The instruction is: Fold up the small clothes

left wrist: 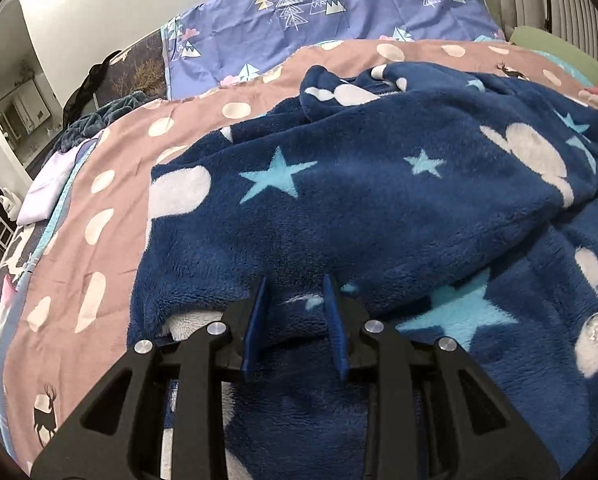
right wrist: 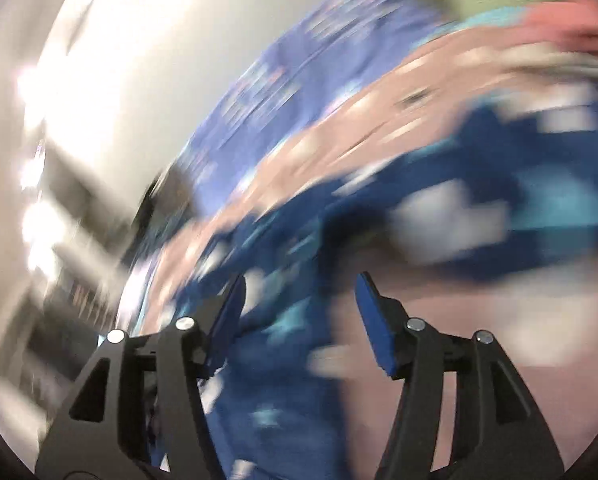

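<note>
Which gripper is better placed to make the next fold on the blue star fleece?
Probably left. The left gripper is closed on a fold of the fleece; the right gripper is open and empty in a blurred view.

Both wrist views close, sharing fleece garment point(left wrist: 359, 208).
</note>
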`<state>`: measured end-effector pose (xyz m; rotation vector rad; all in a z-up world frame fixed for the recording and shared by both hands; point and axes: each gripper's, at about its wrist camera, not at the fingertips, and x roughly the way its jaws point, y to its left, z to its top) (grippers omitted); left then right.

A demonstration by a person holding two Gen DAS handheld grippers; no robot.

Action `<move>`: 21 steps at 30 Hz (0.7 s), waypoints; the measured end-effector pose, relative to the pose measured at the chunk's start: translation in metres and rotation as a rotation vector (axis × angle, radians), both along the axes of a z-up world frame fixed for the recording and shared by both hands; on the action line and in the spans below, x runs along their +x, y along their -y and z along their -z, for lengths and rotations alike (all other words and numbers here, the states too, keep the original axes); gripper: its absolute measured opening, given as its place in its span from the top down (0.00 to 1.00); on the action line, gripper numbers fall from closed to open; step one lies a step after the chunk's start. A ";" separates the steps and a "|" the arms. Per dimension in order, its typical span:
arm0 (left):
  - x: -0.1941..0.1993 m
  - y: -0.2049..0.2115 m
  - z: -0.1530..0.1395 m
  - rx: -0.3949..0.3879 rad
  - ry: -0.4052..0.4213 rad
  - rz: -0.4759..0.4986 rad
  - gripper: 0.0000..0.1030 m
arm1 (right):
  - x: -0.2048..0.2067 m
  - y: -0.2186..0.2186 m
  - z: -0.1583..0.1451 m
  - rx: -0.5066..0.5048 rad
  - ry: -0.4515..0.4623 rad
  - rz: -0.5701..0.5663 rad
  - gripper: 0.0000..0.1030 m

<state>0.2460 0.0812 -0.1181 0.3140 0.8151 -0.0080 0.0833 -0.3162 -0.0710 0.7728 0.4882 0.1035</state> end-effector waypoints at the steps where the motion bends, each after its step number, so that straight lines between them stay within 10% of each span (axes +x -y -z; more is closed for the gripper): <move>1: 0.001 -0.003 0.000 0.000 -0.001 0.000 0.70 | -0.018 0.026 0.004 0.036 -0.002 0.098 0.41; 10: -0.002 -0.008 -0.001 -0.044 -0.002 0.001 0.70 | -0.049 0.119 0.048 0.293 -0.107 0.390 0.41; 13: -0.001 -0.014 -0.001 -0.088 -0.004 0.002 0.70 | -0.032 0.130 0.047 0.279 -0.136 0.439 0.77; 14: -0.001 -0.016 -0.002 -0.097 -0.004 0.003 0.70 | -0.027 0.135 0.047 0.295 -0.168 0.433 0.92; 21: -0.002 -0.017 -0.001 -0.106 -0.003 0.003 0.70 | 0.033 0.061 -0.039 0.162 0.044 0.215 0.92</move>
